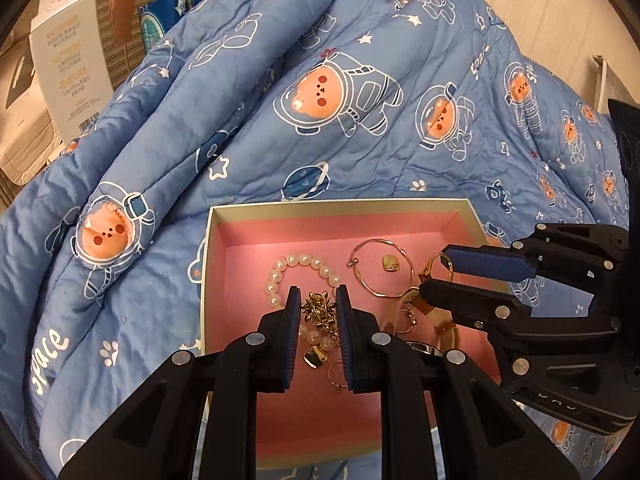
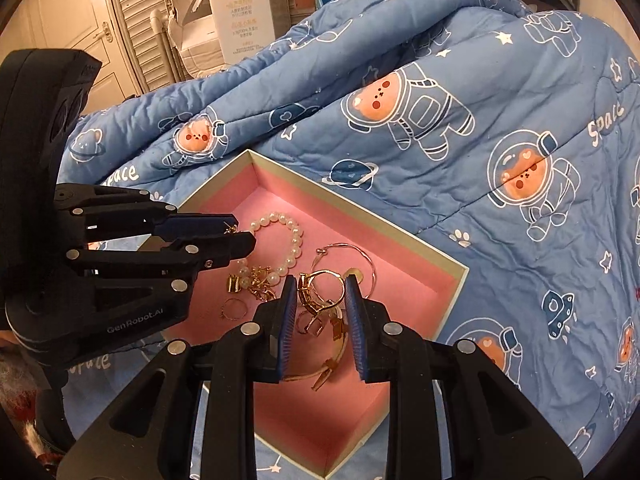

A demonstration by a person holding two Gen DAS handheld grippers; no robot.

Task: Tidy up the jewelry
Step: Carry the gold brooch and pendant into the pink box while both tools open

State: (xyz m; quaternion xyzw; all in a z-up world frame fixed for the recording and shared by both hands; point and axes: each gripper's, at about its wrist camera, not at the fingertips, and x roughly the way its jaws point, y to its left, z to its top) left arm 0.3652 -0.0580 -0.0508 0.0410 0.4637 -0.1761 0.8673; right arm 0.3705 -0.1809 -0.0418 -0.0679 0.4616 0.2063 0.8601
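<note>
My left gripper (image 1: 318, 292): jaws nearly closed on the gold ornate brooch (image 1: 317, 307), which sits between the pads. Pearl bracelet (image 1: 298, 268) arcs just beyond and left of the tips.

My right gripper (image 2: 321, 280): jaws narrow, clamped on a chunky gold ring (image 2: 320, 286); gold bangle (image 2: 334, 354) lies below, between the fingers.

All of it is inside the pink-lined box (image 1: 360, 206) on the blue astronaut-bear quilt (image 1: 280, 120). Also in the box: thin wire hoop (image 1: 382, 266), small gold pendant (image 1: 390, 262), heart charm (image 1: 315, 357).

I'm working in a home bedroom: a blue quilt (image 1: 360, 120) with space bears covers the bed, a louvred door (image 2: 132, 20) behind
</note>
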